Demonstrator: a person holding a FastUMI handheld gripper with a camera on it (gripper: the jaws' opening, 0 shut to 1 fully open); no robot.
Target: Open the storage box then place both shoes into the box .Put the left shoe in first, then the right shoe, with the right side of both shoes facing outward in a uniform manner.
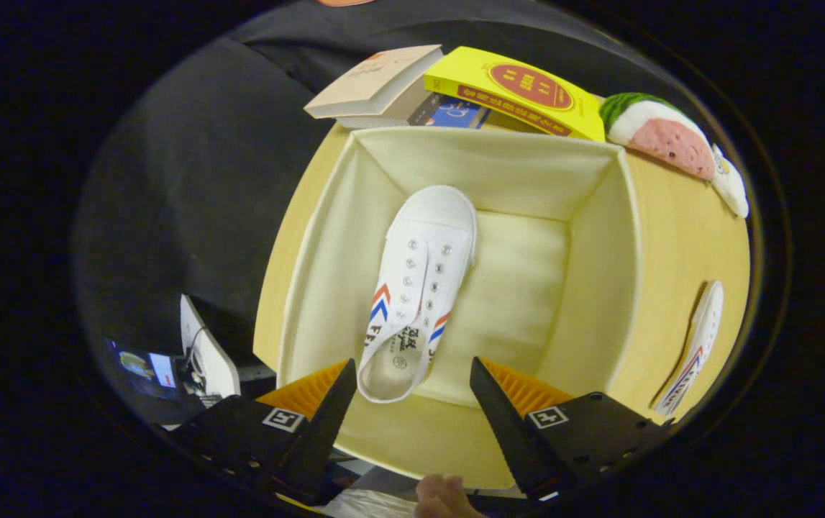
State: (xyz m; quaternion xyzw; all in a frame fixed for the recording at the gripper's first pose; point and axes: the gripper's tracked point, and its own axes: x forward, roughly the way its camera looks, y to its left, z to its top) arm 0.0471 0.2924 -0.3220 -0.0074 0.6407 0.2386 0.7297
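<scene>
With one white shoe (419,288) lying in the open storage box (603,252), the hand-held gripper (412,388), fingers apart and empty, should next fetch the second shoe (693,349) on the bench (678,244).

The yellow table (678,237) holds the open box (603,237) in the middle, books (383,83) at the top, a plush toy (664,137) upper right, and a shoe (696,345) at right.

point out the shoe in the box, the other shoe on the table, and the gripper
shoe in the box (419,288), gripper view, on its laced upper
other shoe (696,345), gripper view, on its side, beside the box
gripper (412,385), gripper view, midway between its open fingertips, over the boxed shoe's heel
</scene>
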